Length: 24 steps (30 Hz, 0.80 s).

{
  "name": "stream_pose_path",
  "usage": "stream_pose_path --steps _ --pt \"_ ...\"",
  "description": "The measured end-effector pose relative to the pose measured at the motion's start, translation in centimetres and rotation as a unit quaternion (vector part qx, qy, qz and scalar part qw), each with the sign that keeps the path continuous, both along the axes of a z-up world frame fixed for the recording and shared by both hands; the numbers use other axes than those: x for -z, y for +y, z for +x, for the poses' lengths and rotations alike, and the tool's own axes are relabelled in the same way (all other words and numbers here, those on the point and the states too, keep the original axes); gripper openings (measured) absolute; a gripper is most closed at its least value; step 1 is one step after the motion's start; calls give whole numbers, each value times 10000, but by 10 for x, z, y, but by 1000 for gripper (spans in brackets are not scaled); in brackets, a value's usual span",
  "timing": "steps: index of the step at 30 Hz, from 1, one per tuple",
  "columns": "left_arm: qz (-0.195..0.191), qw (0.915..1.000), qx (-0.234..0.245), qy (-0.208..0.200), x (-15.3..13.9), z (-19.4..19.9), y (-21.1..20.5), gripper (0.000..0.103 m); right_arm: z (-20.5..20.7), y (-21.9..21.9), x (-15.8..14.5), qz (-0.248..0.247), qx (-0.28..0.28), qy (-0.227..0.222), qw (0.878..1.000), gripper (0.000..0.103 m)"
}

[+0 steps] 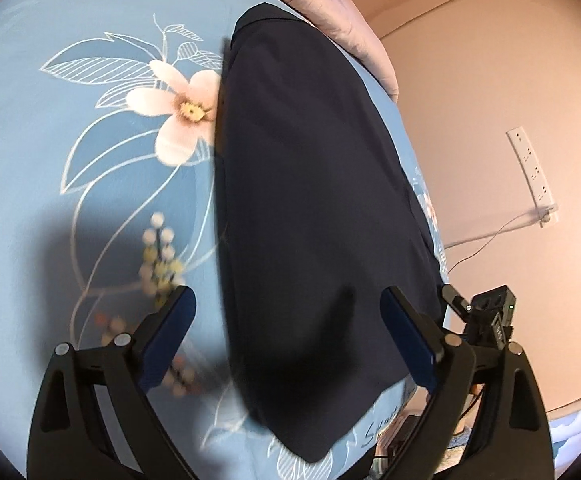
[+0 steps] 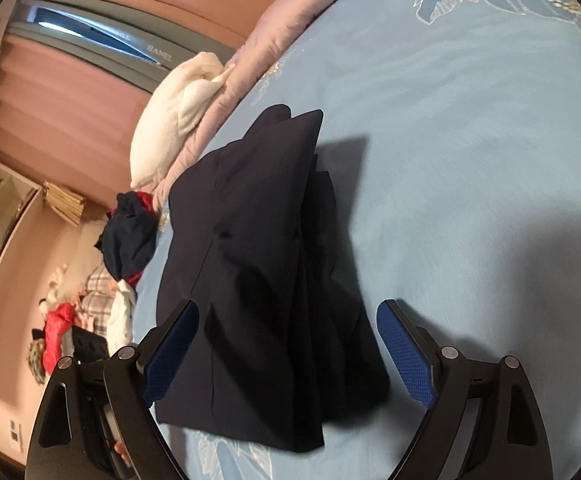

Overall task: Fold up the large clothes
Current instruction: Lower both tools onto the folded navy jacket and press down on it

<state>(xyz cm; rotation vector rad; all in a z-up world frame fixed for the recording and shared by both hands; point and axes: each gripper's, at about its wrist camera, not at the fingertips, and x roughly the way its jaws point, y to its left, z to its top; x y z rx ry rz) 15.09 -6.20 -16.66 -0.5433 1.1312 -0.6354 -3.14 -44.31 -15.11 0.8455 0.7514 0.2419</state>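
— Left camera: why is the long, smooth navy garment [image 1: 310, 220] lying flat on the pale blue floral bedsheet [image 1: 50, 140]?

— It looks let go; the left gripper [image 1: 288, 340] is spread just above its near end, pinching nothing.

— Right camera?

— Same matte cloth [image 2: 258, 280], layered and creased, ahead between the right gripper [image 2: 288, 344] pads, spread, holding nothing.

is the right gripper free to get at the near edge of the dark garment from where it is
Probably yes: the right gripper is open, nothing between its fingers, and the dark garment lies flat on the bedsheet just ahead, uncovered.
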Motion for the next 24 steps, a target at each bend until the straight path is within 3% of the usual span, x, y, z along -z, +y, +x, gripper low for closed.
stream_pose_path --steps 11,16,20,24 --pt "-334 9990 238 197 13 30 -19 94 37 -2 5 293 -760 139 9966 91" --pt "-299 9984 444 182 12 42 -31 94 51 5 7 252 -1189 145 9925 91" --pt "-251 9980 574 114 11 45 -44 102 58 9 6 174 -1373 160 9902 91" --pt "-31 9977 675 -24 11 41 -53 102 66 17 4 47 -1506 122 9885 91"
